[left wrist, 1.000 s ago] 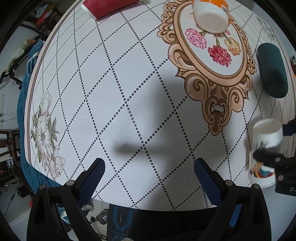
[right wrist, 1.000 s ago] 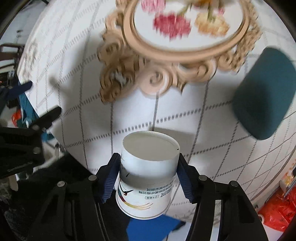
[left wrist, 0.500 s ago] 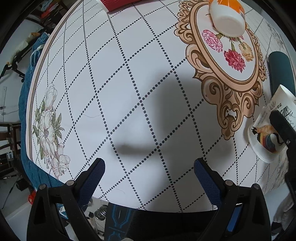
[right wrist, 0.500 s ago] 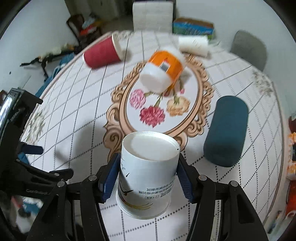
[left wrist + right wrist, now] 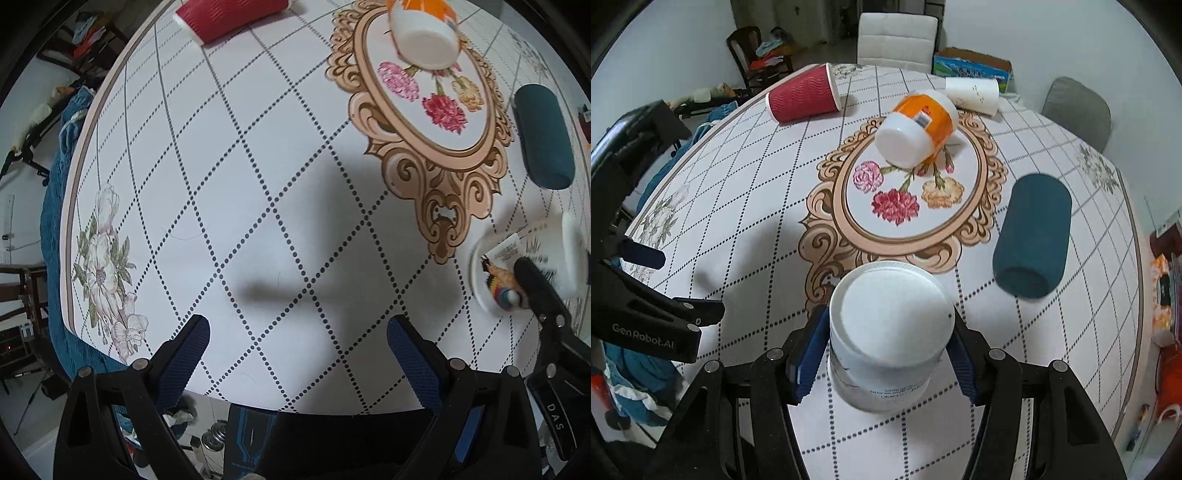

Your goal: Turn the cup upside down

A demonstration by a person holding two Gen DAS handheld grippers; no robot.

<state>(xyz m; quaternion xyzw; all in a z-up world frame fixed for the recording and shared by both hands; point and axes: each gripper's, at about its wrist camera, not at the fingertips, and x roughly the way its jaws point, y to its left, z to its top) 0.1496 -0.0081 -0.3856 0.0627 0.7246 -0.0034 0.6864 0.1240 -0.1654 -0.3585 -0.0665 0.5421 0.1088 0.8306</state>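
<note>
Right wrist view shows white cup (image 5: 890, 332) clamped base-forward; left's is blurred.

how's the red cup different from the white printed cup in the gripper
The red cup is ribbed, plain red and lies on the table, untouched. The white printed cup is smooth and clamped off the table in the right gripper. Both are tapered paper cups.

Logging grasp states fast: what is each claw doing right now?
Left claw: open, holding nothing, above the table.
Right claw: closed on the white paper cup, one finger on each side.
</note>
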